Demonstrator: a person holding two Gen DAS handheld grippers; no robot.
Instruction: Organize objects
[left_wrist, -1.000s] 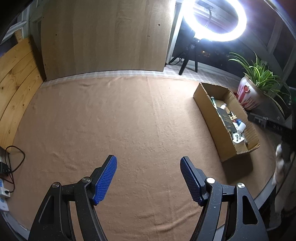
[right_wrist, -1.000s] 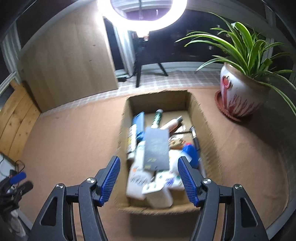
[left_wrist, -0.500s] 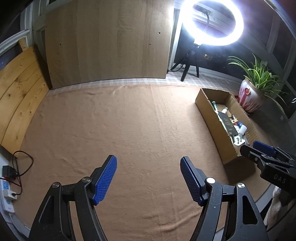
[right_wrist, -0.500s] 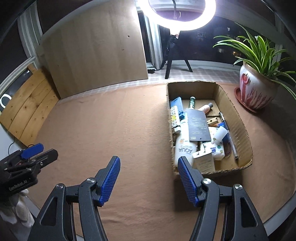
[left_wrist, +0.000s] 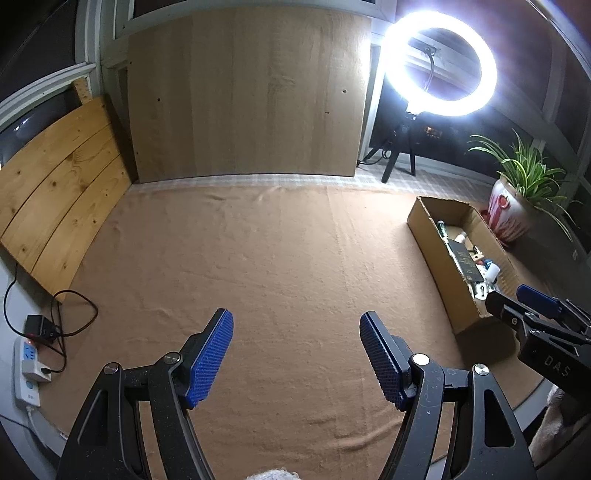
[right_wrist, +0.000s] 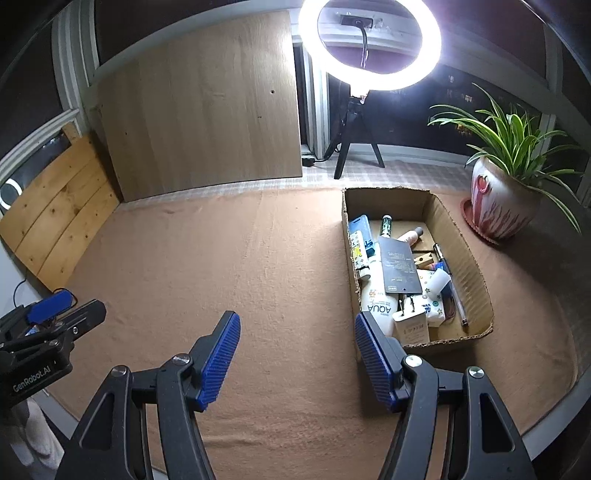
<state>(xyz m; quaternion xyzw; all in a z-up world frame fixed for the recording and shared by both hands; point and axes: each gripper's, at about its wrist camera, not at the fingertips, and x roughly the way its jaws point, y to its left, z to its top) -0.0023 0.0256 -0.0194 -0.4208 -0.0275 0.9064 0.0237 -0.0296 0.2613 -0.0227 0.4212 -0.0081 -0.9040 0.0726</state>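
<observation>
While both the left gripper (left_wrist: 296, 354) and right gripper (right_wrist: 297, 356) gape empty, the cardboard box (right_wrist: 469, 273) sits filled.

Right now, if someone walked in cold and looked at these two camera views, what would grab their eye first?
First the glaring ring light on its tripod at the back. Then the cardboard box on the brown cloth, crammed with bottles, tubes and a dark flat card, with a potted plant just to its right. Both the left gripper and right gripper hang open and hold nothing.

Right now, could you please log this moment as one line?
left gripper open, empty | right gripper open, empty | items in box
</observation>
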